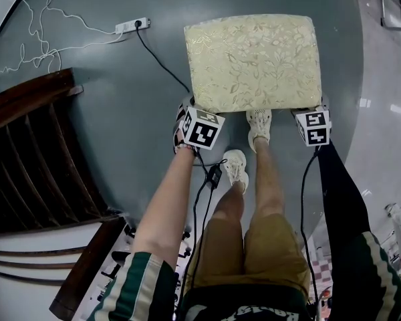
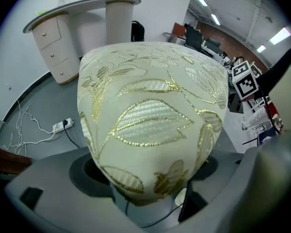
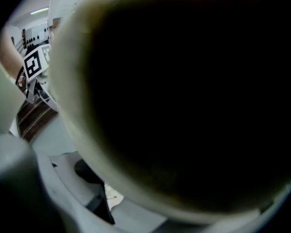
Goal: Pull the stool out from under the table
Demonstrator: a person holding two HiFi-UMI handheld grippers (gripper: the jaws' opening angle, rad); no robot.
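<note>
Stool (image 1: 254, 59), soft-padded over a probably stiff, weighty frame, is being clamped at its near corners by left gripper (image 1: 190, 112) and right gripper (image 1: 311, 114) jaws.

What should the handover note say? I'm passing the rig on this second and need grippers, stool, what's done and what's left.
Left gripper: shut on the stool at its near left corner.
Right gripper: shut on the near right corner; the cushion fills its view.
Stool: on open grey floor, just ahead of the person's feet. The white table shows well behind it.
Done: stool is out from under the table.
Left: probably just release both corners and back off, minding the black cable by the left corner.
</note>
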